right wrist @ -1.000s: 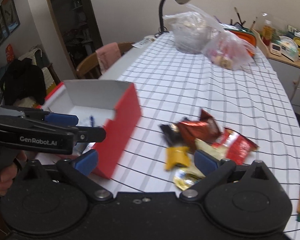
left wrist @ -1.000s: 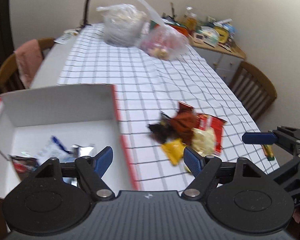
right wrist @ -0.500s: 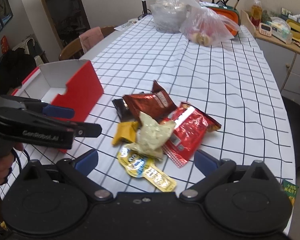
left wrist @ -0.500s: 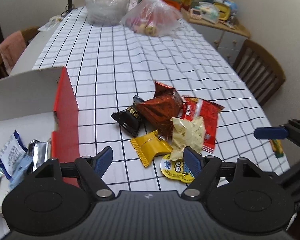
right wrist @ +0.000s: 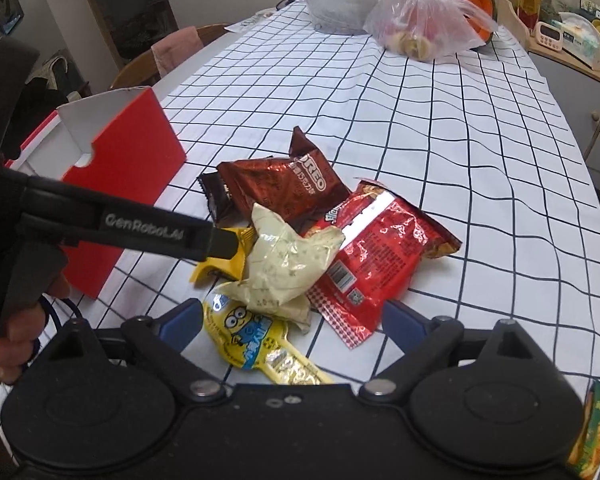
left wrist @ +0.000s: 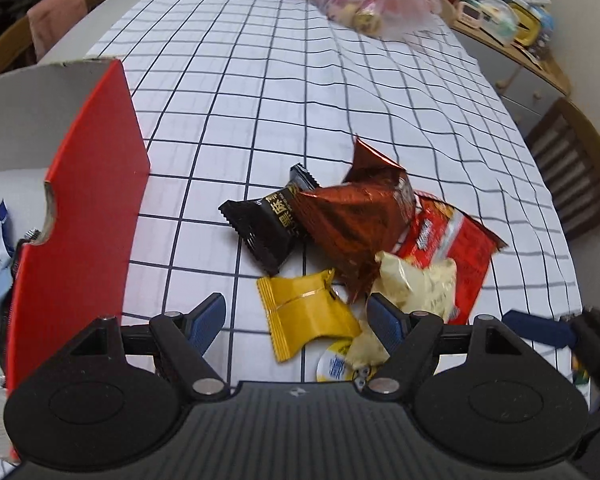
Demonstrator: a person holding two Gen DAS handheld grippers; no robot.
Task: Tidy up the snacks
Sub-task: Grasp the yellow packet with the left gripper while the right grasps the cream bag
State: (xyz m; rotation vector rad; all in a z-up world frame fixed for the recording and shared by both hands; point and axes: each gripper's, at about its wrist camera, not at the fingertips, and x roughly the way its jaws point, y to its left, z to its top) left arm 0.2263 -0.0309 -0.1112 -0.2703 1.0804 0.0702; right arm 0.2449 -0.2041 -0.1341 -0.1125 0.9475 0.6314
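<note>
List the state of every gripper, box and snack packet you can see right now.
left gripper: open, empty, above the yellow packet.
right gripper: open, empty.
red box: open-topped, packets inside.
brown Oreo packet: sealed, on the pile.
red packet: sealed, flat on the cloth.
cream packet: crumpled, on top of the pile.
black packet: sealed, partly under the Oreo packet.

Both wrist views look down closely, sharing the snack pile point(left wrist: 352, 240) point(right wrist: 300, 232).
</note>
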